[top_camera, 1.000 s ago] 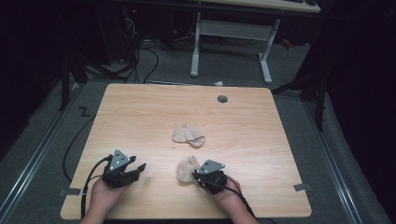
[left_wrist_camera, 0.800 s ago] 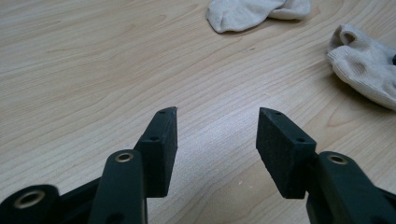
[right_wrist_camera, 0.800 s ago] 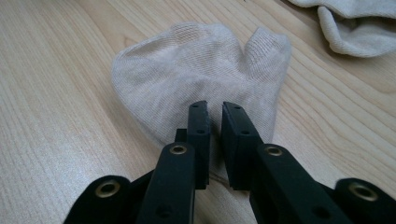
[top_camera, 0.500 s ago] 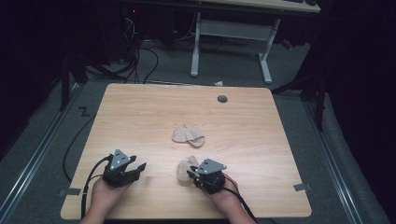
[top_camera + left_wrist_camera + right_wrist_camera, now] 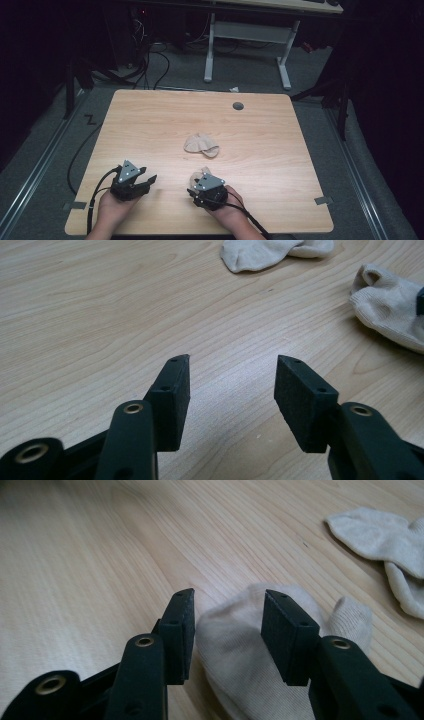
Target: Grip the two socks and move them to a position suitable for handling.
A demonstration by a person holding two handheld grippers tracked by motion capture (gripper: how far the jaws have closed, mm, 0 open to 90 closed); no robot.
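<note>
Near the tabletop's [image 5: 150,125] front edge, both grippers' fingers gape empty: right gripper [image 5: 227,612] straddles a sock [image 5: 240,650], left gripper [image 5: 232,377] over bare wood.

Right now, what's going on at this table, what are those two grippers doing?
A person sits at a wooden table holding a gripper in each hand. Two beige socks lie on it. The right gripper is open, its jaws on either side of the near sock but not closed on it. The left gripper is also open, over bare wood. The far sock lies bunched near the table's middle, untouched.
</note>
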